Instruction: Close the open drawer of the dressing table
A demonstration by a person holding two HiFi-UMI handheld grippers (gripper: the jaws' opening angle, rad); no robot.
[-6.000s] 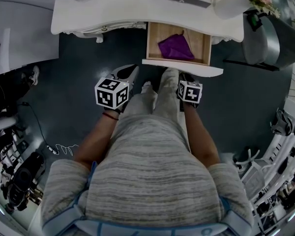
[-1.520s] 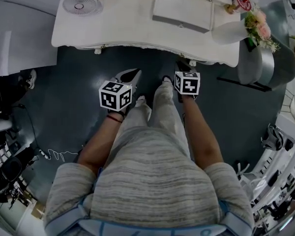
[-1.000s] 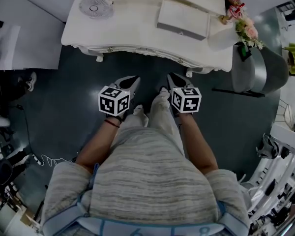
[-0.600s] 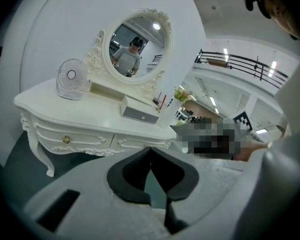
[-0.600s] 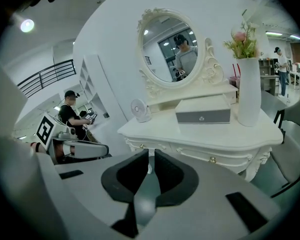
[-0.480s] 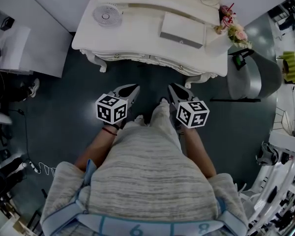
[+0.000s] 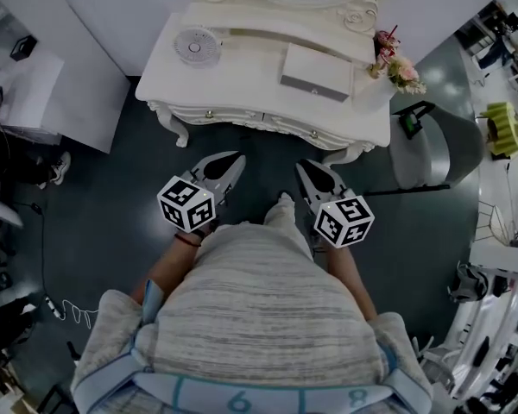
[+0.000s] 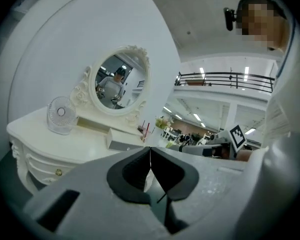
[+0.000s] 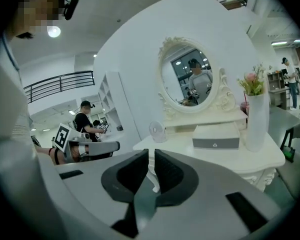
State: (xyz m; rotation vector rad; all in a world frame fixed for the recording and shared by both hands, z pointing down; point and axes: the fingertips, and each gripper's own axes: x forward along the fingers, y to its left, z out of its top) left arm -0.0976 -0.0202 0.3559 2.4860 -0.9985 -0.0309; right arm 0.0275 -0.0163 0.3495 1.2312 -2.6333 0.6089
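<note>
On the dressing table (image 7: 242, 76) the drawer (image 7: 306, 132) sits flush in the front, so the job looks done: best hold the left gripper (image 7: 237, 157), jaws pressed together, and the right gripper (image 7: 303, 165), jaws a slit apart and empty, well clear.

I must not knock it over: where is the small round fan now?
In the head view the small round fan stands at the left end of the dressing table, left of the grey-fronted box.
</note>
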